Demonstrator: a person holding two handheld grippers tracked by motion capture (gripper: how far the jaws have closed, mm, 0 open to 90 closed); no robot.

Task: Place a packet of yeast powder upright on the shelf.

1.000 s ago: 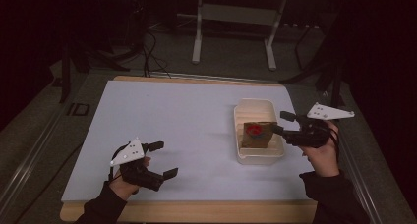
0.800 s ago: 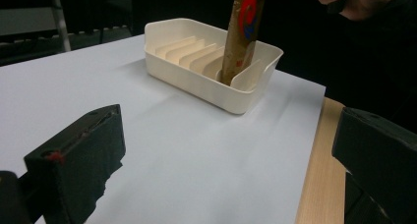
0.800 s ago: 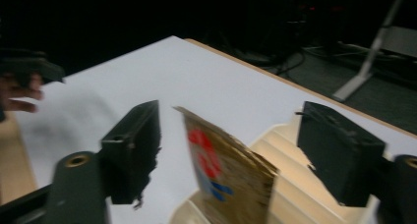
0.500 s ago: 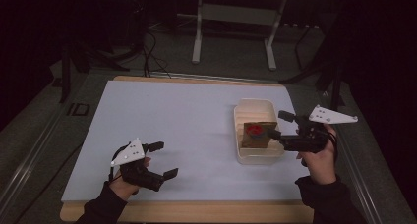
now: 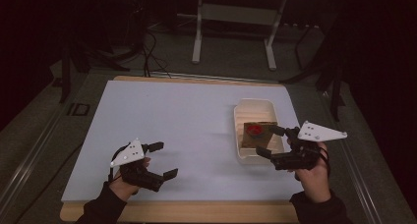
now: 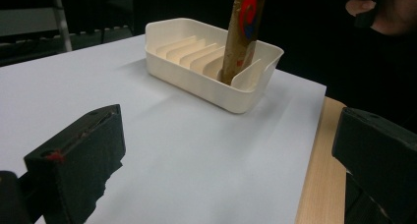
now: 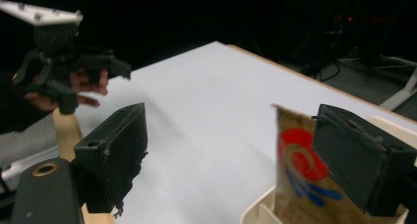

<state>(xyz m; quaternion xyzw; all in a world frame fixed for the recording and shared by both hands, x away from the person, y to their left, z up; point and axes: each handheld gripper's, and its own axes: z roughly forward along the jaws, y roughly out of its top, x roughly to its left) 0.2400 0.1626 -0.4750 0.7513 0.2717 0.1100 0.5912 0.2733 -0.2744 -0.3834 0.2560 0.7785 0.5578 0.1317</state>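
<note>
A cream slotted rack [image 5: 244, 115] sits on the right of the white mat. A brown packet with a red and blue logo [image 5: 256, 131] stands upright in one of its near slots; the same packet [image 6: 242, 32] rises from the rack [image 6: 196, 69] in the left gripper view. My right gripper [image 5: 267, 141] is open at the rack's near right corner, its jaws either side of the packet [image 7: 301, 184] without touching it. Over the mat's near left part, my left gripper [image 5: 166, 160] is open and holds nothing.
The mat [image 5: 187, 121] lies on a wooden table whose edge [image 5: 196, 211] runs along the near side. Metal stand legs [image 5: 231, 35] and cables are on the dark floor beyond. In the right gripper view, the other hand's gripper [image 7: 64, 52] is far off.
My right gripper has drawn back a little toward the near edge of the table. The packet stays standing in the rack. The left gripper has not moved.
</note>
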